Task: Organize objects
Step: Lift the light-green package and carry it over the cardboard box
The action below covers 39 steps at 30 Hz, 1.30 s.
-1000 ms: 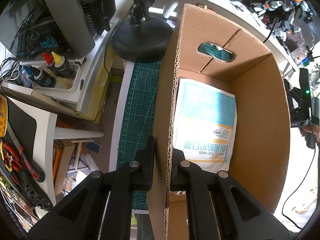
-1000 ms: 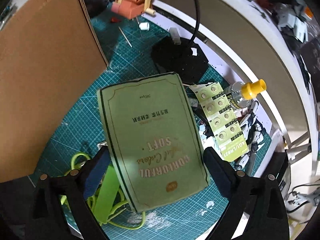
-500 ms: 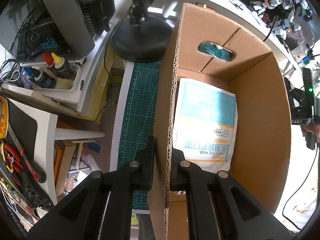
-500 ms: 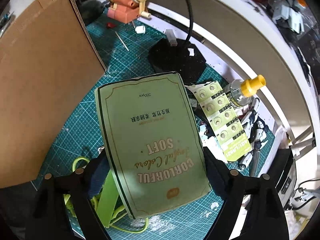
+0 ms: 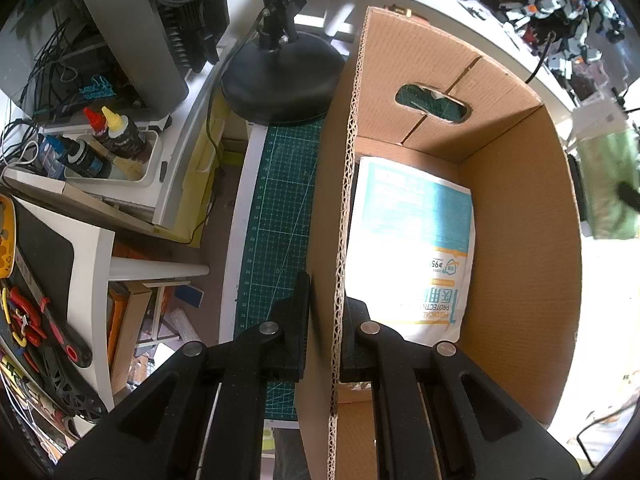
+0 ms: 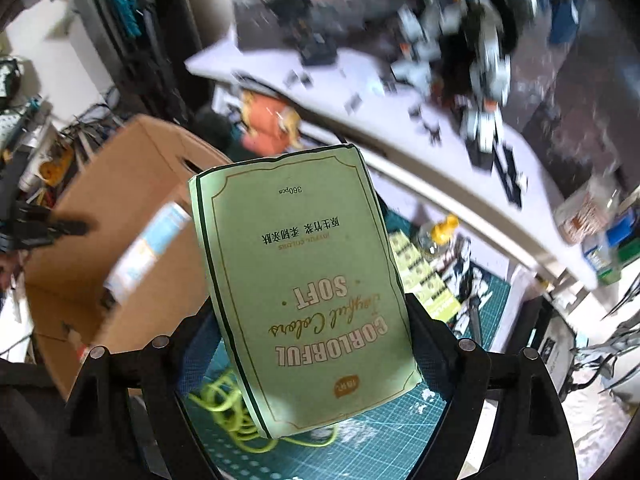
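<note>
Presently, the left gripper (image 5: 324, 336) has its black fingers (image 5: 294, 332) closed on the near corrugated wall of the open brown cardboard box (image 5: 520, 240), one finger outside and one inside, the wall edge running upright between them. Inside the box, a white and teal flat pack printed "MEDICAL PROTECTIVE MASK" (image 5: 408, 248) lies on the floor against that same wall. The far wall of the box carries an oval hand-hole cutout (image 5: 432, 100). Outside the box, a green gridded cutting mat (image 5: 280, 208) covers the table beside the gripped wall, and the round black base of a desk lamp (image 5: 280, 80) stands at the mat's far end, just beside the box corner. Dark glue bottles with red and yellow caps (image 5: 116, 136) stand in a white tray off the table's left side.

The right gripper (image 6: 312, 344) holds a pale green soft pack printed "SOFT" and "360pcs" (image 6: 304, 280) clamped between its fingers (image 6: 428, 336) at the pack's lower half, raised clear of the mat. In the right wrist view the box sits to the left of and beyond the pack, with the mask pack visible inside. A lime green cord (image 6: 236, 412) lies on the mat beneath the held pack. A yellow-capped clear bottle (image 6: 438, 232) and green button-cell cards (image 6: 420, 272) lie to the right. The background is motion-blurred.
</note>
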Each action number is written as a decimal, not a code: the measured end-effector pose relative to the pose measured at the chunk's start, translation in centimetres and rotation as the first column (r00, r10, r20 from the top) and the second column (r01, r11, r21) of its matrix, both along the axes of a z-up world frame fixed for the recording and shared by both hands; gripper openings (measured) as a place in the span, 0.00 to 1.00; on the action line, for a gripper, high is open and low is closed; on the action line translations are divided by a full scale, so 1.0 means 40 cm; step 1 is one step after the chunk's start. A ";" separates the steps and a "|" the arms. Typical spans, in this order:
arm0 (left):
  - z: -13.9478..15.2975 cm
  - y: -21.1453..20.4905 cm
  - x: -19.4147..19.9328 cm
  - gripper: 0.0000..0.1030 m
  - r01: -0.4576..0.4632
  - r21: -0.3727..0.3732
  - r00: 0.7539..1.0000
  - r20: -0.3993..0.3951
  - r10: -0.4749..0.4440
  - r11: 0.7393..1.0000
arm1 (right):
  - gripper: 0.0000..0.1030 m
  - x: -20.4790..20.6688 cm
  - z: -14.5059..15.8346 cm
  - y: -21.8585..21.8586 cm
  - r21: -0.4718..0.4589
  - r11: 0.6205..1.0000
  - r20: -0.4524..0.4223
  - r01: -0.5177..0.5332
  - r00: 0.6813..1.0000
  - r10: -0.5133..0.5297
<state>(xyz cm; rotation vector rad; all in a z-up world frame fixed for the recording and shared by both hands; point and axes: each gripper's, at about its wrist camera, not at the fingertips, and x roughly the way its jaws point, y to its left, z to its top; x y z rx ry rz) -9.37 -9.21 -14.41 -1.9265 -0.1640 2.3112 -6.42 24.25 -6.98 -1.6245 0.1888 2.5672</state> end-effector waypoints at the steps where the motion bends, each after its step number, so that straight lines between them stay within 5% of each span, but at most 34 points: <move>1: 0.000 0.000 0.000 0.08 0.000 0.000 1.000 0.000 0.000 1.000 | 0.84 -0.002 0.027 -0.018 0.003 1.000 -0.014 -0.009 1.000 0.009; 9: 0.000 0.000 0.000 0.08 0.000 0.000 1.000 -0.001 0.000 1.000 | 0.84 -0.050 0.153 -0.153 0.007 0.998 -0.078 -0.061 0.995 0.061; 15: 0.000 0.001 -0.002 0.08 -0.001 0.000 1.000 -0.001 0.001 1.000 | 0.84 -0.109 0.168 -0.230 0.002 0.994 -0.097 -0.112 0.989 0.111; 30: -0.001 0.002 -0.007 0.08 -0.005 0.002 1.000 -0.002 0.005 1.000 | 0.84 -0.271 -0.009 -0.381 0.048 0.934 0.015 -0.354 0.935 0.354; 39: 0.000 -0.002 -0.003 0.08 -0.010 0.005 1.000 -0.004 0.010 1.000 | 0.84 -0.270 -0.114 -0.442 -0.004 0.886 0.106 -0.463 0.881 0.461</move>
